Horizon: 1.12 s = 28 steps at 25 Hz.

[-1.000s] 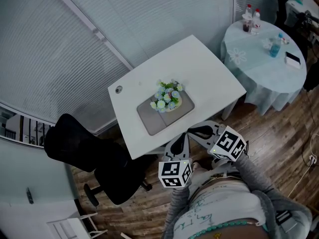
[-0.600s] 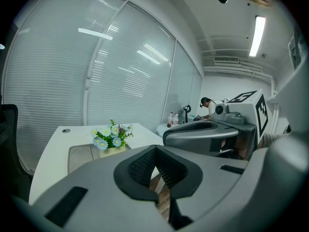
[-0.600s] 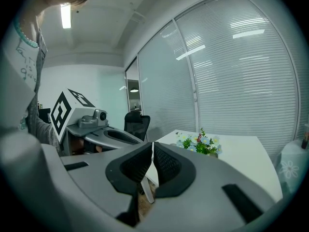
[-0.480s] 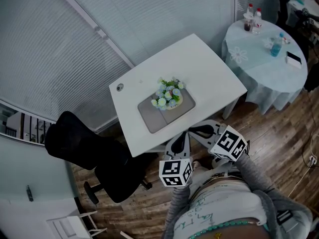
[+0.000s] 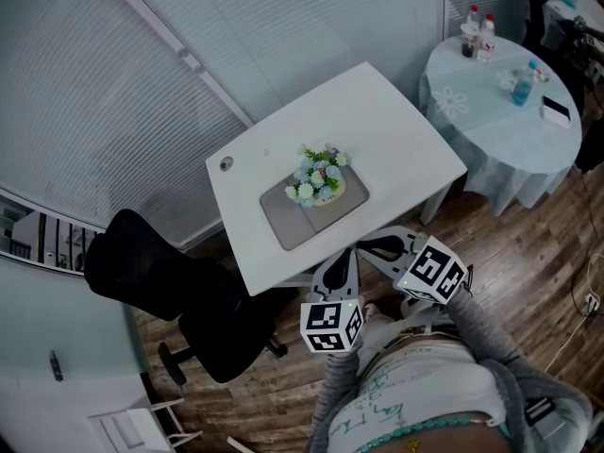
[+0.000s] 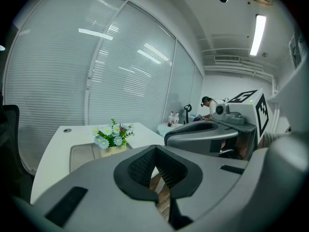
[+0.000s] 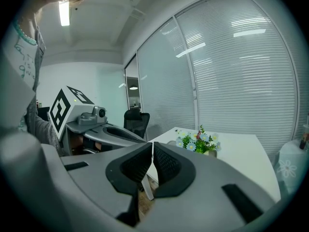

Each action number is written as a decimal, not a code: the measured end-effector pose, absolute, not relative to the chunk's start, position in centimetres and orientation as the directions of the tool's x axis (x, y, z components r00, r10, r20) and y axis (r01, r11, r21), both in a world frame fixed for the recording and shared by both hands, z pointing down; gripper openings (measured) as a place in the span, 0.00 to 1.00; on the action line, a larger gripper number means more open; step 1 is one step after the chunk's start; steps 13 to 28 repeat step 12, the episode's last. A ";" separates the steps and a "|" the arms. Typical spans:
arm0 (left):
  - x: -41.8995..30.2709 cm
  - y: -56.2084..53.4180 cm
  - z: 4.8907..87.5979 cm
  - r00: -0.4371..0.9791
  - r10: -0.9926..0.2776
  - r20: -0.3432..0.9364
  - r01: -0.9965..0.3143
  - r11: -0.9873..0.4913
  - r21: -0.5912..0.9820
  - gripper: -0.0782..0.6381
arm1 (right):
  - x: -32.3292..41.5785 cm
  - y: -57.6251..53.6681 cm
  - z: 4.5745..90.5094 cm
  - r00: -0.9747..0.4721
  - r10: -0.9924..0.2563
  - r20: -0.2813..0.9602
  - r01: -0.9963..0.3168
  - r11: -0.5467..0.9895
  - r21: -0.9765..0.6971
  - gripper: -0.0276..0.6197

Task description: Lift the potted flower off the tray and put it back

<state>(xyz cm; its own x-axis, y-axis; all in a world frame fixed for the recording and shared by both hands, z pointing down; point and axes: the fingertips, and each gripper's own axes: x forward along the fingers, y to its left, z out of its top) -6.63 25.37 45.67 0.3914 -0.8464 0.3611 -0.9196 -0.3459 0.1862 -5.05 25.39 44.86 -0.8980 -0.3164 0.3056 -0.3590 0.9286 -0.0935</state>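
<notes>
Head view is showing the small potted flower [image 5: 318,179], pale blue and white blossoms with green leaves in a cream pot, standing upright on the flat grey rectangular tray [image 5: 293,225]. It is sitting at the end of the tray farther from the person. The tray is lying near the middle of the white rectangular counter [image 5: 377,121], and a small round grommet [image 5: 226,166] is showing near the counter's left corner.

The grey left gripper [image 5: 340,260] and the grey right gripper [image 5: 366,249] are hovering side by side just off the counter's near edge, above the brown wooden floor [image 5: 528,253]. Both are pointing toward the tray and are well apart from the flower. In the left gripper view, the ribbed black fingers [image 6: 140,167] are pressing together with nothing between them, and the flower is showing beyond them on the tray. In the right gripper view, the fingers [image 7: 166,164] are likewise lying closed against each other, holding nothing. A grey sleeve [image 5: 483,336] is reaching down to the right gripper.

A black office chair [image 5: 175,295] is standing at the counter's left. A round counter draped in a pale cloth [image 5: 495,125] is standing to the right, carrying two bottles [image 5: 477,36] at its far rim. Pale slatted blinds [image 5: 142,64] are covering the wall behind.
</notes>
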 end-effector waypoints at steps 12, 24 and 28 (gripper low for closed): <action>-6.4 25.4 45.7 0.398 -0.843 0.361 -0.917 -0.353 0.186 0.12 | -4.8 25.6 45.2 -0.890 -0.319 0.326 -0.365 0.927 -0.090 0.08; -6.4 25.4 45.7 0.398 -0.843 0.361 -0.917 -0.353 0.186 0.12 | -4.8 25.6 45.2 -0.890 -0.319 0.326 -0.365 0.927 -0.090 0.08; -6.4 25.4 45.7 0.398 -0.843 0.361 -0.917 -0.353 0.186 0.12 | -4.8 25.6 45.2 -0.890 -0.319 0.326 -0.365 0.927 -0.090 0.08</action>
